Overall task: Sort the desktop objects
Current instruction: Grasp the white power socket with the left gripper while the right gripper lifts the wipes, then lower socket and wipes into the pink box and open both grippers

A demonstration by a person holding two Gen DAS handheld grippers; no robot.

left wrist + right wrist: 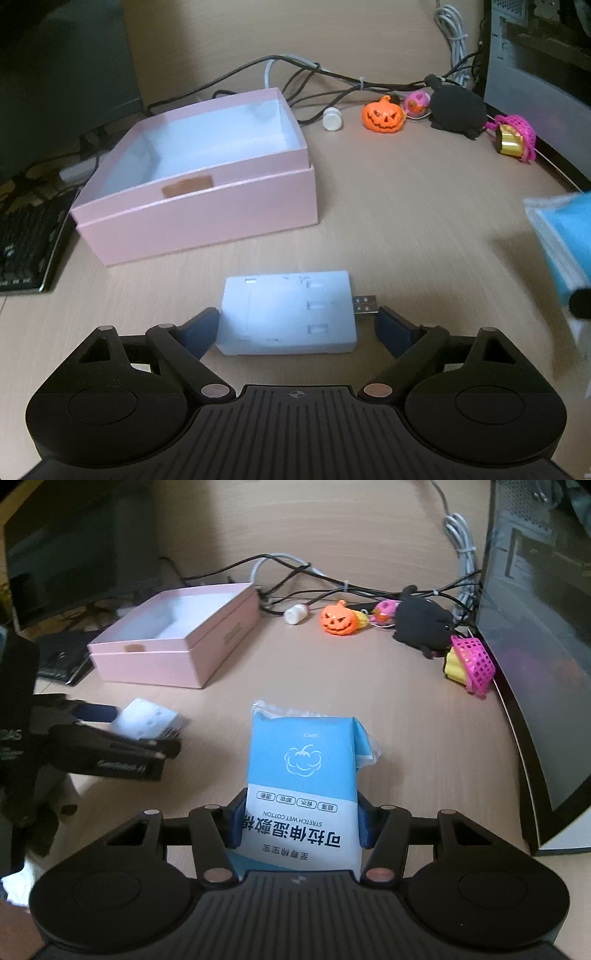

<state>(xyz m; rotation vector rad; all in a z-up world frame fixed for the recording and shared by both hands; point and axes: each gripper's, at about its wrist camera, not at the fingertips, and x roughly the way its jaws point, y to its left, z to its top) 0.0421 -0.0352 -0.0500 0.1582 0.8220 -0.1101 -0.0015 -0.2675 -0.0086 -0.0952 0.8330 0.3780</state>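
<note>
A white USB hub lies flat on the wooden desk between the fingers of my left gripper. The jaws are open and stand on either side of it; the left finger seems to touch its edge. The hub also shows in the right wrist view. My right gripper is shut on a blue and white pack of wet cotton wipes and holds it upright above the desk. The open pink box sits beyond the hub, white inside and empty; in the right wrist view it is far left.
Along the back lie a white cylinder, an orange pumpkin toy, a pink ball, a black plush and a pink basket, among cables. A keyboard is at left, a monitor at right.
</note>
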